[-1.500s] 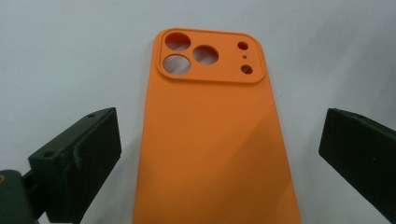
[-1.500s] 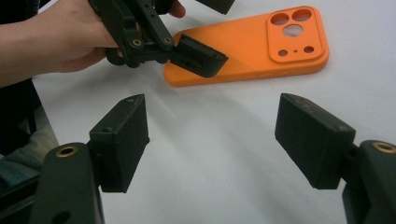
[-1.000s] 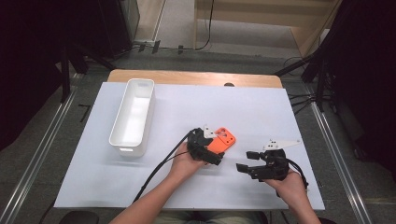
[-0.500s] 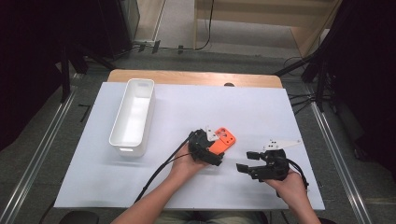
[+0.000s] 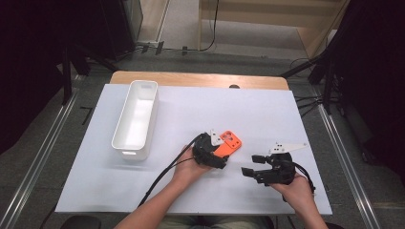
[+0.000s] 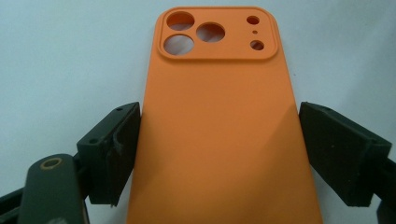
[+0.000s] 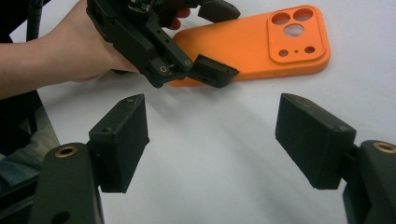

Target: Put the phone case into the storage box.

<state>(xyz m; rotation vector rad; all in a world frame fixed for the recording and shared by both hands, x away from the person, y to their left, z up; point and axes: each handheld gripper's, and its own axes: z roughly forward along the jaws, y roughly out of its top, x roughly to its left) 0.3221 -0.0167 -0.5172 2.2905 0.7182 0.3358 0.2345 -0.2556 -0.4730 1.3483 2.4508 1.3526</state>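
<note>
L tongs (image 6: 219,154): just closed, pads on both long edges of orange phone case (image 6: 219,116)
R tongs (image 7: 212,140): open, nothing between, bare surface (image 5: 267,114) around
Bin (image 5: 136,119): well apart, left

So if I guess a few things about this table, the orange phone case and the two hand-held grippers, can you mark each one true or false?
1. The left gripper has closed on the orange phone case. True; its jaws have just closed on the case's long sides.
2. The case lies inside the white bin. False; it lies on the white table cover, right of the bin.
3. The right gripper holds nothing. True; its jaws stand open.
4. The case's camera cut-outs sit between the left jaws. False; they are at the far end.
</note>
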